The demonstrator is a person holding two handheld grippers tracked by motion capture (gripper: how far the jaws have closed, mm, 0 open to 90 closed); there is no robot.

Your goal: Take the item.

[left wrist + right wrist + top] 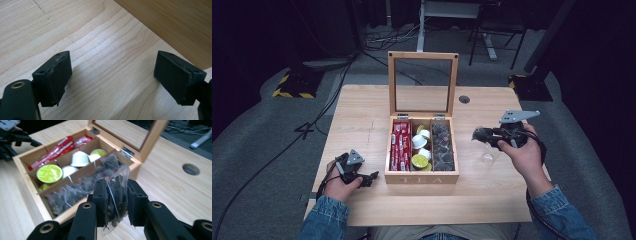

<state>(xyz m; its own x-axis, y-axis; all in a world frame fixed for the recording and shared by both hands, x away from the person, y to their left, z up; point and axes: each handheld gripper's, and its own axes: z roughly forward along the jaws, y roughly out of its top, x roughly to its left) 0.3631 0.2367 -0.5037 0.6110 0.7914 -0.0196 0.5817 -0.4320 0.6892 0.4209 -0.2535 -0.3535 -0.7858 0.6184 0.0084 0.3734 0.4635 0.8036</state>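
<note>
Right gripper point(117, 202) is clamped on a tea bag point(113, 195), held above the table point(492, 195) at about 3 o'clock of the tea box point(422, 177). Bag looks like clear film over dark loose leaf: light, limp, crinkly, easy to tear or crush. Pads pinch it across the middle; top corner sticks up free. My read: a grip on the flat film near the upper seam is safest, light squeeze only.

Left gripper point(112, 75) sits open on the wood at 8 o'clock of the box, nothing between its jaws.

Box is pale wood, square-edged, with a glass-paned lid point(422, 85) standing upright. Three lanes: red sachets point(400, 145) at 9 o'clock, round capsules point(421, 147) in white and lime in the middle, more dark bags point(443, 147) at 3 o'clock. Tabletop is smooth light-grained wood, with a round cable hole point(464, 99) at 1 o'clock.
</note>
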